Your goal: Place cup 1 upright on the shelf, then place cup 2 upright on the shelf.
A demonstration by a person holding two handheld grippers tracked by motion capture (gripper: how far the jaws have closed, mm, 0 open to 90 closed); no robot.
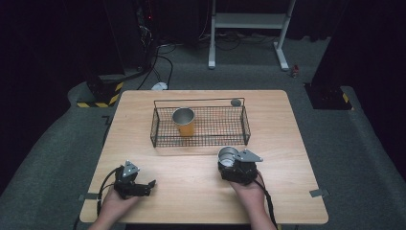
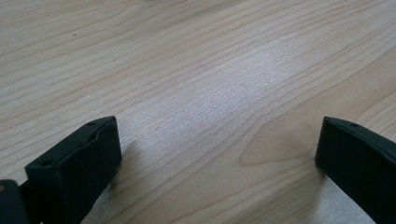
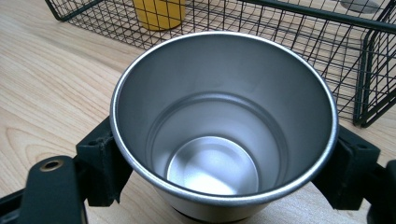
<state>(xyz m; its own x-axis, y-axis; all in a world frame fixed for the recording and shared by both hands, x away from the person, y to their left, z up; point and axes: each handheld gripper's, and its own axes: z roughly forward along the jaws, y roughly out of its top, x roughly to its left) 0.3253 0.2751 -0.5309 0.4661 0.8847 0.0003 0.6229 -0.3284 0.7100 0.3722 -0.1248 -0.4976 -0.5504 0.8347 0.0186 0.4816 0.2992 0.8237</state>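
Note:
A steel cup (image 3: 224,121) stands upright and empty between the jaws of my right gripper (image 3: 224,172), which is shut on its sides. In the high view the same steel cup (image 1: 227,155) is just in front of the black wire basket (image 1: 246,125), held by the right gripper (image 1: 235,167). A yellow cup with a steel inside (image 1: 184,121) stands upright in the basket's left part; its yellow cup wall (image 3: 159,13) shows behind the mesh. My left gripper (image 1: 143,184) rests open near the table's front left; its jaws stand wide apart over bare wood (image 2: 219,144).
The wooden table (image 1: 143,143) holds the wire basket (image 3: 289,32) at its middle back. A small grey round piece (image 1: 235,102) sits at the basket's far right corner. Grey carpet, cables and a white frame lie beyond the table.

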